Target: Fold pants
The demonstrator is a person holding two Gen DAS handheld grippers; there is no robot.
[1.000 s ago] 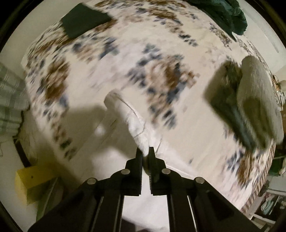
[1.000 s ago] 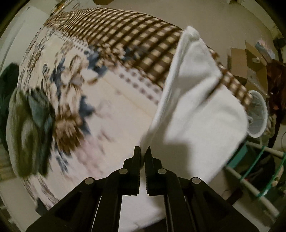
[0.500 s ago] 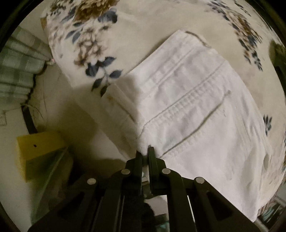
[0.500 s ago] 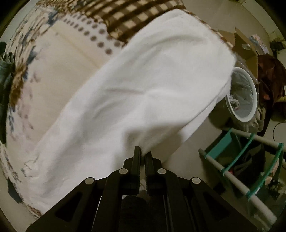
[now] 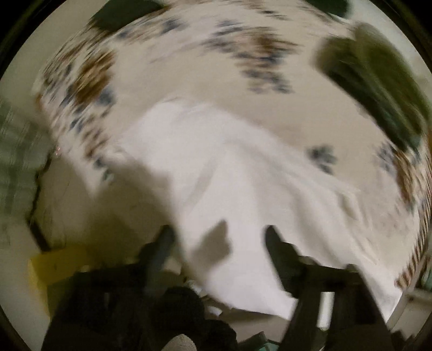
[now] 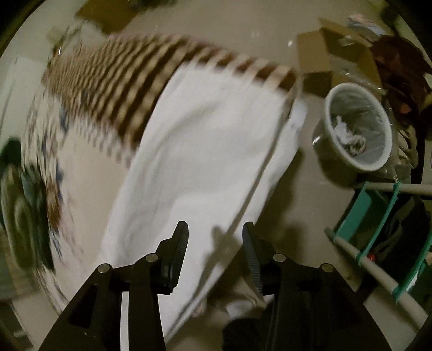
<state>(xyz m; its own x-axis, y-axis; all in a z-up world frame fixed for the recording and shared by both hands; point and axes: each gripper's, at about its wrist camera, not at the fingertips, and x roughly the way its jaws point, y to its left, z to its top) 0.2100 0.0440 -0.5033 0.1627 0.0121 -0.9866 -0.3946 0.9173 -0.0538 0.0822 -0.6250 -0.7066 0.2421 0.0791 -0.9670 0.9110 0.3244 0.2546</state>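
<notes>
The white pants [image 5: 229, 172] lie spread on the flowered bedspread [image 5: 189, 62], reaching to the bed's near edge. My left gripper [image 5: 218, 235] hangs over their near edge; its jaws are opening and the cloth has dropped clear of the pads. In the right wrist view the pants [image 6: 205, 151] drape over the bed's corner and its brown checked border [image 6: 121, 81]. Over their lower edge is my right gripper [image 6: 214, 229], jaws also opening, with cloth behind the gap but not pinched. Both views are blurred by motion.
A pile of green and grey clothes [image 5: 378, 81] sits at the far right of the bed, and a dark folded item [image 5: 121, 13] at the far left. On the floor are a lined waste bin [image 6: 356, 129], cardboard boxes [image 6: 337, 54], a teal-and-beige rack [image 6: 383, 229] and a yellow object [image 5: 51, 267].
Both grippers have let go of the white pants and their jaws now stand apart. The pants dropped onto the bed, and both cameras have swung so more of the bed shows.
</notes>
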